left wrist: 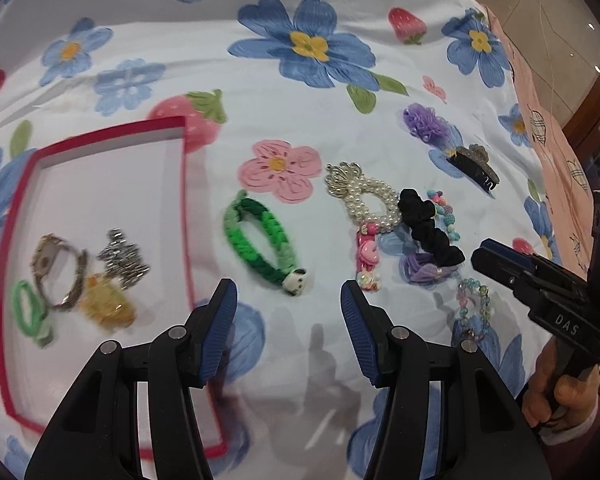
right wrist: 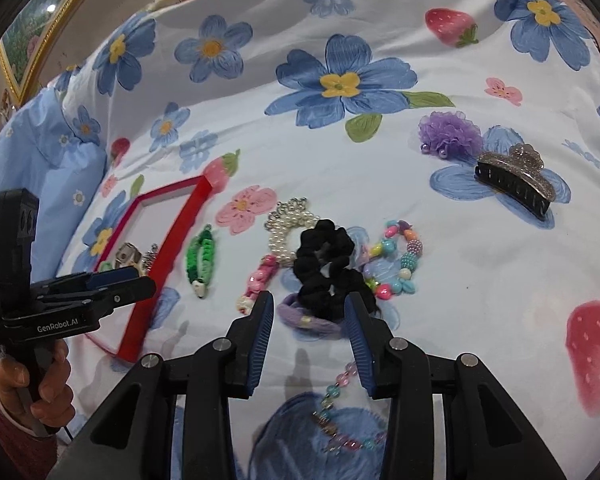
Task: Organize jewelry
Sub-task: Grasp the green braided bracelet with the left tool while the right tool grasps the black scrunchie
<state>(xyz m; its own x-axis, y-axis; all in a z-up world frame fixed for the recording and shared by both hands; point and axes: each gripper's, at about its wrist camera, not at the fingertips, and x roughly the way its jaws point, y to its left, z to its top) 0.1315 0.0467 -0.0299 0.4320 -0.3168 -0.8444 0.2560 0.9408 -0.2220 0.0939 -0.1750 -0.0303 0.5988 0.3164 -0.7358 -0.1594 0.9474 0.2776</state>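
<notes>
My left gripper [left wrist: 289,300] hangs open over the flowered bedsheet with nothing between its fingers. It sits just right of the red-rimmed tray [left wrist: 184,184]. A green braided bracelet [left wrist: 260,240] with a panda head lies just beyond its tips. My right gripper [right wrist: 309,308] is open too. A purple hair tie [right wrist: 312,322] lies on the sheet between its tips, untouched, and a black scrunchie [right wrist: 324,264] lies just behind that. A pastel bead bracelet [right wrist: 340,396] lies under the right gripper. In the tray are a watch [left wrist: 60,268], a silver clip [left wrist: 124,258] and a green loop [left wrist: 28,308].
A pearl bracelet [right wrist: 288,228], a pink charm strip [right wrist: 260,276] and a bright bead bracelet [right wrist: 400,260] crowd around the scrunchie. Farther right lie a purple flower clip [right wrist: 450,132] and a glittery claw clip [right wrist: 512,182]. A hand [left wrist: 556,396] holds the right gripper. A pink cloth [left wrist: 548,120] edges the bed.
</notes>
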